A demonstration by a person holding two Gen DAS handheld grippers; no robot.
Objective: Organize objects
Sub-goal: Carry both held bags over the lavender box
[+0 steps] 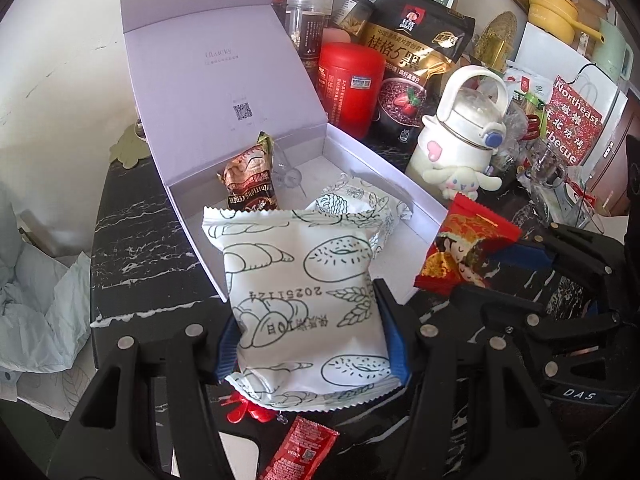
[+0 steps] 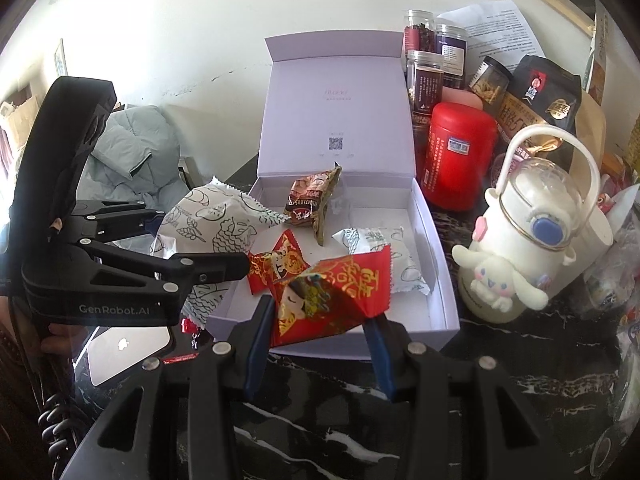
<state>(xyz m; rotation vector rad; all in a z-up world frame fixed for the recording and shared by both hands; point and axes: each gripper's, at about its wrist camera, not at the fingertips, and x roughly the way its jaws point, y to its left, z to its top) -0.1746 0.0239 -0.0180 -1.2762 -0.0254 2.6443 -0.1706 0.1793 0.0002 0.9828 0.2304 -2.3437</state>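
Bread-print white plastic packet (image 1: 304,304) sits pinched between the blue pads of the left gripper (image 1: 308,344) in the left wrist view, held over the near edge of the open lilac cardboard box (image 1: 224,92), where a brown snack sachet (image 1: 250,180) and a second white packet (image 1: 360,208) lie. From the right wrist view, the right gripper (image 2: 320,340) clamps a crumpled red foil packet with a cartoon face (image 2: 332,296) above the box's front wall, seemingly not touching it, while another red packet (image 2: 276,264) lies just beyond.
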